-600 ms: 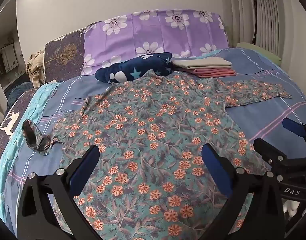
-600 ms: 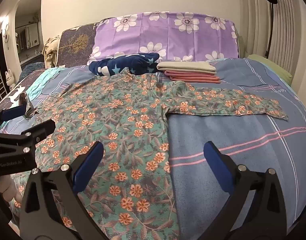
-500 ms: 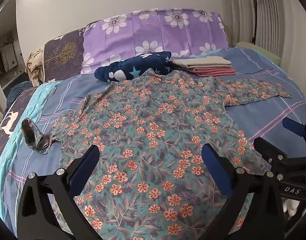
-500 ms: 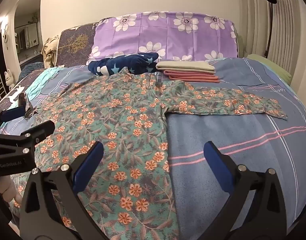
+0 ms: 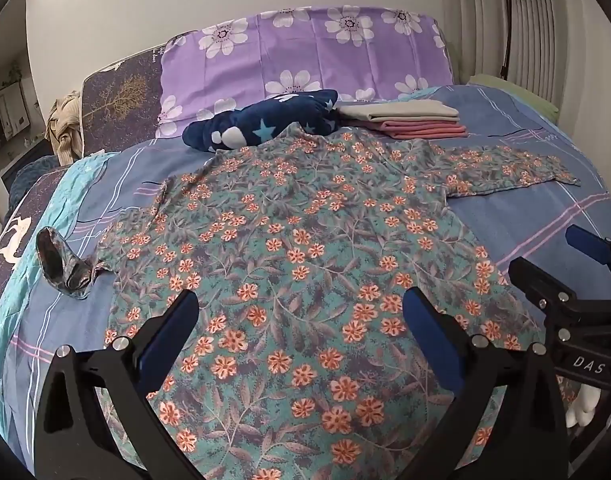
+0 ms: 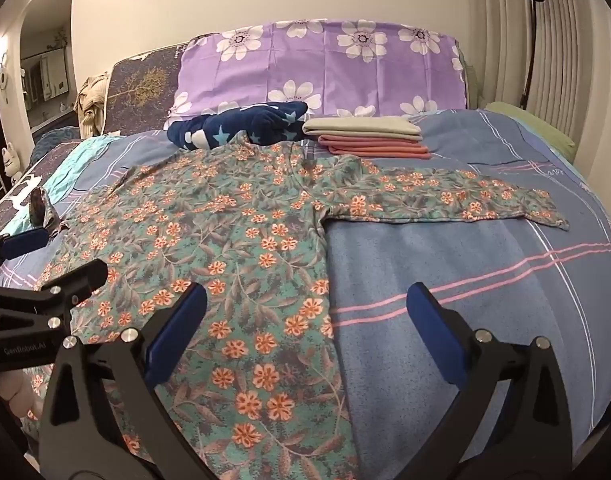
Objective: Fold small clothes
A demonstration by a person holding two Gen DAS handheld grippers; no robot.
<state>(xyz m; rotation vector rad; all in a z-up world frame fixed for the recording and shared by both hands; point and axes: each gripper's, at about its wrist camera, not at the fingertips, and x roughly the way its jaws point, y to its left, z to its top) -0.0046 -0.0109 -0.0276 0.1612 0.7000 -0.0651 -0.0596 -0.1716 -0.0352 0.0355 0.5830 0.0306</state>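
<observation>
Fingers (image 5: 177, 320) of the left gripper (image 5: 301, 320) stand wide apart with nothing between them, hovering above the lower part of the floral shirt (image 5: 305, 240). From the left wrist, that shirt lies spread flat on the bed (image 5: 525, 220), one sleeve stretched out to the right and the other ending in a crumpled dark cuff at the left. Beyond its collar a navy star-print garment (image 5: 265, 124) lies bunched, and just beside it sits a stack of folded clothes (image 5: 405, 120), beige on top of pink. A purple flowered pillow (image 5: 305, 56) leans against the wall behind. The right gripper shows at the right edge.

From the right wrist, the fingers (image 6: 437, 320) of the right gripper (image 6: 305, 320) also gape wide and hold nothing; one is over the shirt's (image 6: 233, 248) right edge, the other over bare blue bedcover (image 6: 445, 260). The outstretched sleeve lies flat across the bed ahead. No container appears in either view; the folded stack (image 6: 369, 136) rests directly on the bedcover.
</observation>
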